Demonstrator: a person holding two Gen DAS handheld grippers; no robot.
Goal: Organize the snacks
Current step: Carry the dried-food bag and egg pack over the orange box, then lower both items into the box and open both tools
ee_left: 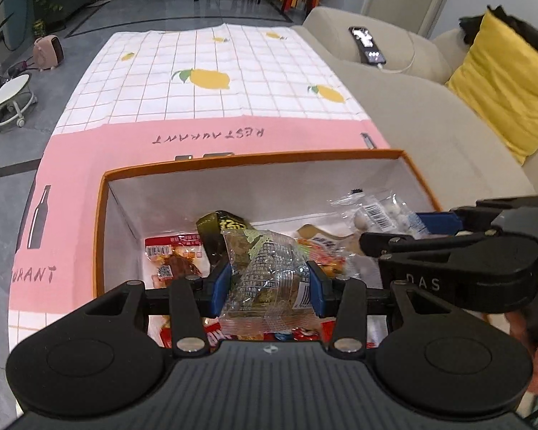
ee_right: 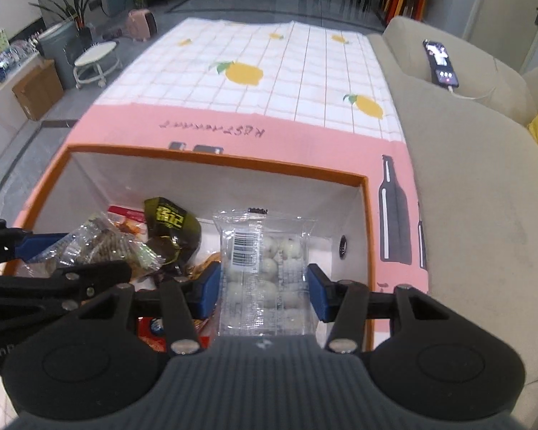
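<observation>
An orange-rimmed box (ee_left: 254,159) with a white inside stands on the table and holds several snack packets; it also shows in the right wrist view (ee_right: 211,157). My left gripper (ee_left: 269,279) is shut on a clear packet of green-brown snacks (ee_left: 269,272), held over the box. My right gripper (ee_right: 263,294) is shut on a clear packet of white balls (ee_right: 265,265), also over the box, to the right of the left one. A dark green packet (ee_left: 215,229) and a red-labelled packet (ee_left: 172,258) lie inside. The right gripper shows in the left wrist view (ee_left: 394,231).
The table wears a pink and white lemon-print cloth (ee_left: 211,82). A beige sofa (ee_left: 430,114) runs along the right, with a phone (ee_left: 367,44) on its arm and a yellow cushion (ee_left: 502,86). A white stool (ee_left: 10,96) stands on the floor at left.
</observation>
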